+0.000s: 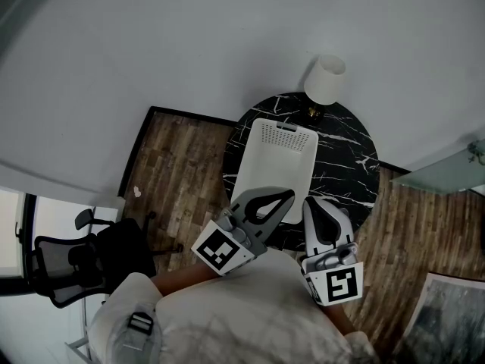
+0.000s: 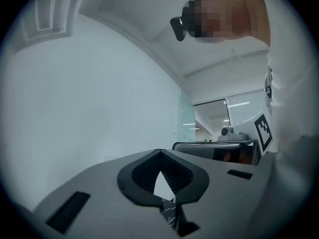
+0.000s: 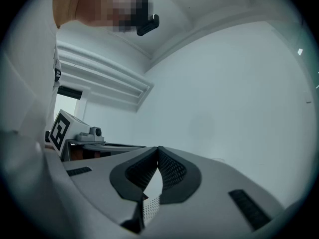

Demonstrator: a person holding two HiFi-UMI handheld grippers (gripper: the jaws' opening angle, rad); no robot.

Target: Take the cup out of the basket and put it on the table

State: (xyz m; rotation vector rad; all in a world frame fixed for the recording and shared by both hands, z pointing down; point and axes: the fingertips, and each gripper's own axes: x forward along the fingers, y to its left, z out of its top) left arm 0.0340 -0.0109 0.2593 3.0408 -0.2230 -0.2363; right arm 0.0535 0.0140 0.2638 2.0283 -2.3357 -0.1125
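Note:
A white basket [image 1: 276,165] with a slotted far wall stands on the round black marble table [image 1: 345,150]. I see no cup in any view. My left gripper [image 1: 288,194], grey with black pads, is held close to my chest above the basket's near edge, its jaws shut on nothing. My right gripper [image 1: 313,202], white, hangs beside it over the table's near rim, also shut and empty. In the left gripper view the jaws [image 2: 159,151] meet at the tip against a pale wall. In the right gripper view the jaws [image 3: 158,147] meet likewise.
A white-shaded lamp [image 1: 326,78] stands at the table's far edge. A black office chair [image 1: 76,260] sits on the wooden floor [image 1: 182,165] at the left. A glass panel [image 1: 447,173] is at the right, and a grey picture [image 1: 447,317] leans at the lower right.

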